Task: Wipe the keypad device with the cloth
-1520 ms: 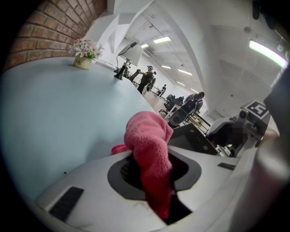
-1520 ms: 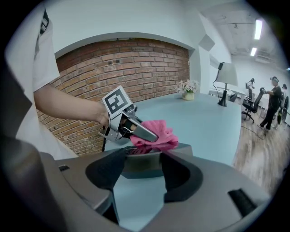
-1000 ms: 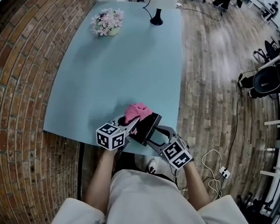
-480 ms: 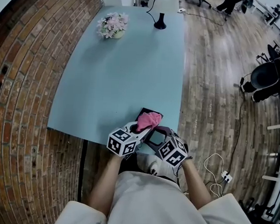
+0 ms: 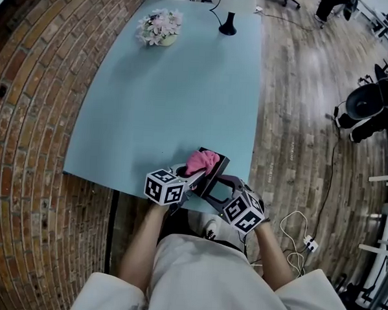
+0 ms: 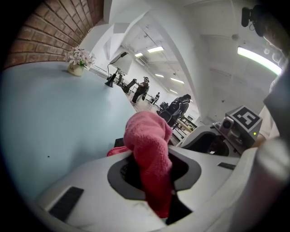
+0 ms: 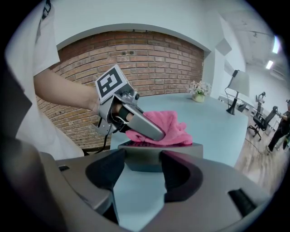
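A dark keypad device (image 5: 215, 179) (image 7: 159, 153) sits tilted over the table's near right edge, held between the jaws of my right gripper (image 5: 220, 183) (image 7: 138, 171). On top of it lies a pink cloth (image 5: 201, 162) (image 7: 165, 130) (image 6: 148, 156), and my left gripper (image 5: 191, 177) (image 6: 152, 174) is shut on that cloth, pressing it onto the device's top face. In the left gripper view the cloth hides most of the device.
The light blue table (image 5: 165, 91) runs away from me. A flower pot (image 5: 159, 27) stands at its far left and a black lamp base (image 5: 228, 26) at the far end. Brick floor lies left, wood floor with cables (image 5: 299, 236) right.
The cloth and left gripper have shifted a little across the device's top. The device stays held in the right gripper at the table's near edge.
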`<action>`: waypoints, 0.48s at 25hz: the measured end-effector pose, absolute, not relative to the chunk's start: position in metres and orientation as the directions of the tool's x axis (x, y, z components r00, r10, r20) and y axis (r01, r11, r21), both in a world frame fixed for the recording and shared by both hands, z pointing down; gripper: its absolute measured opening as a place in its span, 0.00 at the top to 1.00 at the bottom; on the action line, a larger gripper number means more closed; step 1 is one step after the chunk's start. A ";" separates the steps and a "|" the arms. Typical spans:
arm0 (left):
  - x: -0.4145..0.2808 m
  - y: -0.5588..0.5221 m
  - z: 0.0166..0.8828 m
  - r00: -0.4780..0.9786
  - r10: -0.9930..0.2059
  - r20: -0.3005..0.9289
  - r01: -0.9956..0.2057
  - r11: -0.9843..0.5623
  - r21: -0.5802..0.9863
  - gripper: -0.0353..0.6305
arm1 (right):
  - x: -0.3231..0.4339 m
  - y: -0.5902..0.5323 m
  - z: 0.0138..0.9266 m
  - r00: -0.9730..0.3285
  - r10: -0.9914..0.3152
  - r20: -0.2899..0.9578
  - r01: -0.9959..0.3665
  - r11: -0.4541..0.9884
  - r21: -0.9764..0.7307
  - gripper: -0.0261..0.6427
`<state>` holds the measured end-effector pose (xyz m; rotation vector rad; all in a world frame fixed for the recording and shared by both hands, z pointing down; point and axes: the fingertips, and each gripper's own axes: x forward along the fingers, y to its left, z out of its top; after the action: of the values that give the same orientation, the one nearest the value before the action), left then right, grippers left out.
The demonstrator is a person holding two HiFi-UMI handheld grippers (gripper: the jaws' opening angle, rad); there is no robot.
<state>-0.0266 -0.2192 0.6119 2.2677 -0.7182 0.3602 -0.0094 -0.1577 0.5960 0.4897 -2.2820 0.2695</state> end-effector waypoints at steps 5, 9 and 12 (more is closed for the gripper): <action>-0.035 -0.230 0.625 0.802 -0.362 0.476 -0.594 -0.569 0.568 0.75 | -0.009 -0.159 0.596 -0.624 -0.253 0.739 -0.421 0.906 -0.045 0.54; -0.041 -0.236 0.633 0.800 -0.355 0.484 -0.597 -0.550 0.584 0.75 | -0.010 -0.159 0.597 -0.624 -0.252 0.739 -0.423 0.905 -0.048 0.54; -0.046 -0.240 0.639 0.796 -0.362 0.485 -0.604 -0.533 0.593 0.75 | -0.010 -0.159 0.597 -0.624 -0.251 0.740 -0.423 0.905 -0.049 0.54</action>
<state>-0.0459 -0.2398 0.6388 2.1867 -0.7112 0.3895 -0.0096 -0.1589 0.5967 0.4790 -2.2726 0.2791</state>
